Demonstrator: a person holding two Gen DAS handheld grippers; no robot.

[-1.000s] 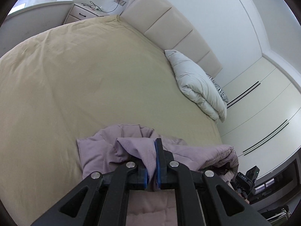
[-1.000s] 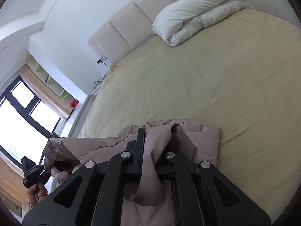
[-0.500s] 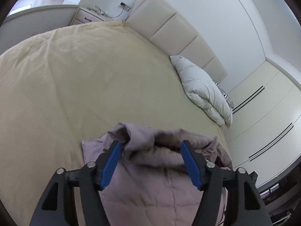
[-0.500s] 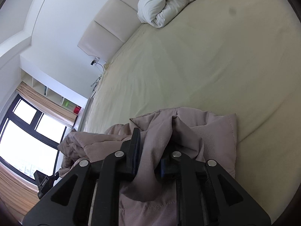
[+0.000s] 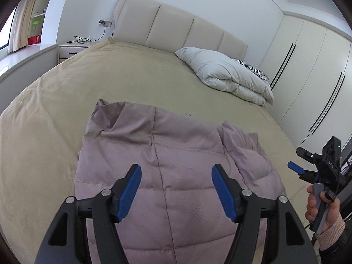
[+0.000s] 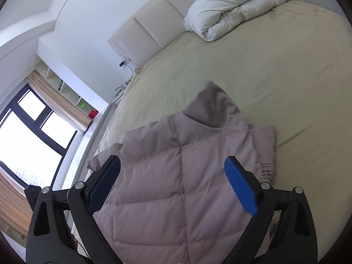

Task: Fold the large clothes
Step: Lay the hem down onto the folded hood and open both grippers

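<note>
Quilted jacket [image 5: 176,176] lengthwise on bed [image 5: 66,92], collar toward headboard [image 5: 176,26]; 2 claws wide, empty.

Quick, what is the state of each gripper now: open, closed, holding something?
Left gripper: open, holding nothing, above the mauve jacket.
Right gripper: open, holding nothing, above the same jacket.

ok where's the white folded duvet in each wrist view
Left wrist: the white folded duvet lies upper right, at the head of the bed, beyond the pink jacket.
Right wrist: the duvet is at the top edge, right of centre.
Shared landmark: the padded headboard.
</note>
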